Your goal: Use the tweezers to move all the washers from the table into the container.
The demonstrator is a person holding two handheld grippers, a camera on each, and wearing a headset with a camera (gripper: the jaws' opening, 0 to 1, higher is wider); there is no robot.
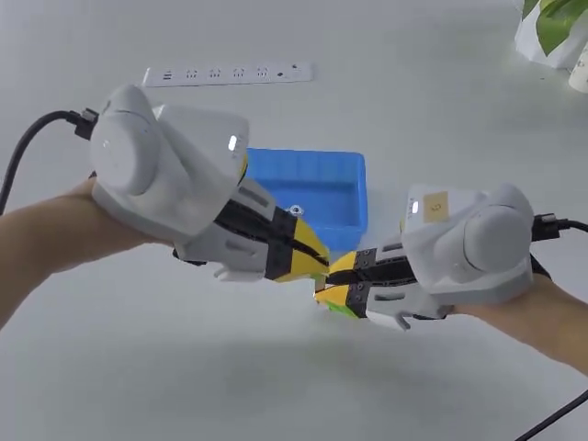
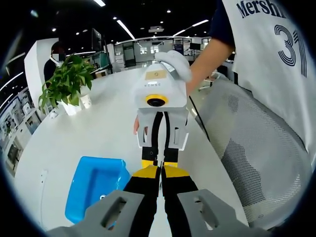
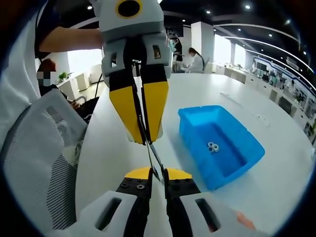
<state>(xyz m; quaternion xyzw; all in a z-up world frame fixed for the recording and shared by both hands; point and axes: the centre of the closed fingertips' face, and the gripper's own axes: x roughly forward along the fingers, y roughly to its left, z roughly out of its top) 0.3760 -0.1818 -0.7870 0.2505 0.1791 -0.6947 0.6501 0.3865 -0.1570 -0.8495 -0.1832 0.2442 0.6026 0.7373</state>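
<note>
Washers lie together on the floor of the blue container; in the head view one shows near the container's near wall. The container stands on the white table, just behind the two grippers, which meet tip to tip in front of it.

The tweezers run lengthwise between the yellow fingers of the left gripper, whose jaws are pressed together on them. Their free end reaches down into the narrow gap between the jaws of the right gripper. Those jaws stand close on either side of it, but I cannot tell whether they pinch it.

In the left gripper view the left gripper points straight at the right gripper, with the container to the left of both.

A power strip lies beyond the container.
</note>
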